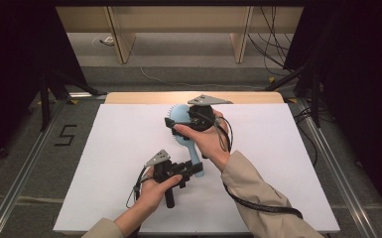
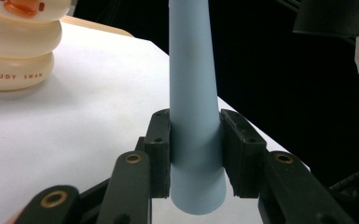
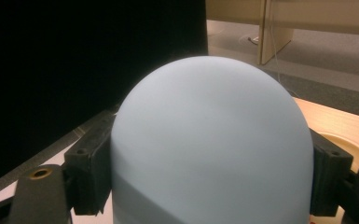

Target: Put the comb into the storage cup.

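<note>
Pale-blue plastic hairbrush (image 1: 184,130) sits between both tongs, over the white worktop (image 1: 104,163). Left tongs (image 2: 195,149) clench its tapered handle near the butt end, pads tight on both sides. Right tongs (image 3: 210,172) grip the rounded brush head at its widest part, smooth back towards the cam. Cream duck-shaped bottle (image 2: 16,44) w/ "JUDY SWAN" lettering stands beyond the left tongs, off to one side.

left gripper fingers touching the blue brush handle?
Touching. The left gripper view shows both fingers of the left gripper pressed flush against the blue brush handle, no gap.
</note>
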A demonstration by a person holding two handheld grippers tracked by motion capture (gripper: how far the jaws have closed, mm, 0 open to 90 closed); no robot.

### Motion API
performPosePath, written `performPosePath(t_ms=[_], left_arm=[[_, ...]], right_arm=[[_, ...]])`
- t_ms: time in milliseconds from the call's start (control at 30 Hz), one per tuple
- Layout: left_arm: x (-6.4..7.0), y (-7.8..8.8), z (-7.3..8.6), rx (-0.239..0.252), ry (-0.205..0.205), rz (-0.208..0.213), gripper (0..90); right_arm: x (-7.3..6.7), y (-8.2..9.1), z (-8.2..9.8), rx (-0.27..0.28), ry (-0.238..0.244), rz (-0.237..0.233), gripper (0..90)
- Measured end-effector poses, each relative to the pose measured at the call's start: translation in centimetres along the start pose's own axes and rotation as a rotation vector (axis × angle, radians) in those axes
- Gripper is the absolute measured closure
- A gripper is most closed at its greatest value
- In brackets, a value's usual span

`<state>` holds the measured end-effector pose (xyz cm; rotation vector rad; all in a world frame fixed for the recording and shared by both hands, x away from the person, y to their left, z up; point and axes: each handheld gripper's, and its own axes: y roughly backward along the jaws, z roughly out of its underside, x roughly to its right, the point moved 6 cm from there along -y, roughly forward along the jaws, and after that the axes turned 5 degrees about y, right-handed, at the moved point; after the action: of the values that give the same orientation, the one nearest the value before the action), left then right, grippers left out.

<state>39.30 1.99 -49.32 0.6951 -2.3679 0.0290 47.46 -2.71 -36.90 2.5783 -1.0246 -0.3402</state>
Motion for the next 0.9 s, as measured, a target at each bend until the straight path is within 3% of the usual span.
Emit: performPosePath(t_ms=[900], left_arm=[[0.05, 0.21, -0.28, 0.006, -0.045, -0.022, 64.3]], right_arm=[[0.12, 0.41, -0.38, 0.005, -0.015, -0.015, 21.4]])
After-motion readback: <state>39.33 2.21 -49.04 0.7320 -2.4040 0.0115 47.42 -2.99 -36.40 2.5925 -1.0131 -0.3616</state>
